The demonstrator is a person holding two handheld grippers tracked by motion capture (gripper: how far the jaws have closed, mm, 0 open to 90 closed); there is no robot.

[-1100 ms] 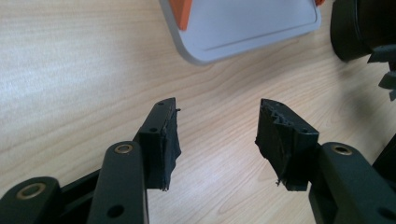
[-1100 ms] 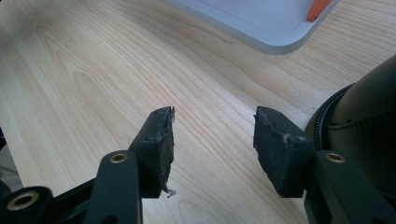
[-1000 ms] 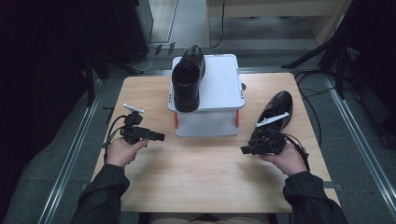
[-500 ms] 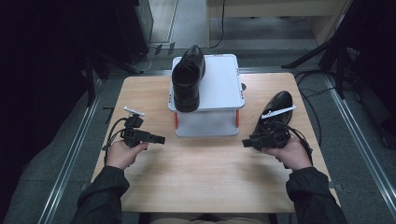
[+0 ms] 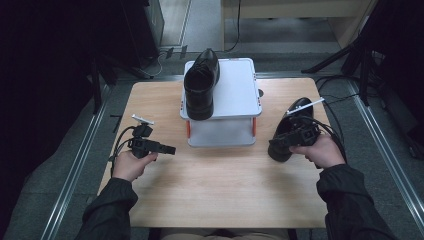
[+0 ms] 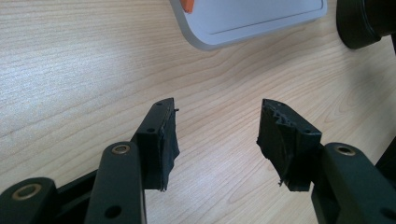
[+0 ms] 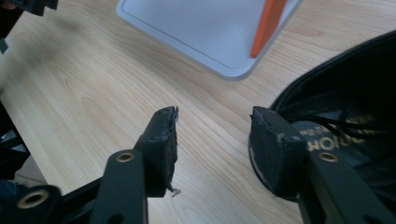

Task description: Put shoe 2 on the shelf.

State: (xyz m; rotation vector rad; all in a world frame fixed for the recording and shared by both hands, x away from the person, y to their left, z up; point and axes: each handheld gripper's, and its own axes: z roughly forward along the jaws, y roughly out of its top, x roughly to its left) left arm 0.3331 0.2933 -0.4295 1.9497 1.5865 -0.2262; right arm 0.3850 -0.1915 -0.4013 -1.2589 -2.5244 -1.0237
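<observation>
Shoes: one on white stand (image 5: 235, 95), other shoe (image 5: 286, 131) on table (image 5: 215, 185).
My left gripper (image 6: 217, 135): jaws apart, above wood.
My right gripper (image 7: 215, 140): jaws apart, straddling that shoe's rim.

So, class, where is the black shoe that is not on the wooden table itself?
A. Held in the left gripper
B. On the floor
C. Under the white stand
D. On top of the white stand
D: that black shoe lies on the top shelf of the white stand.
</observation>
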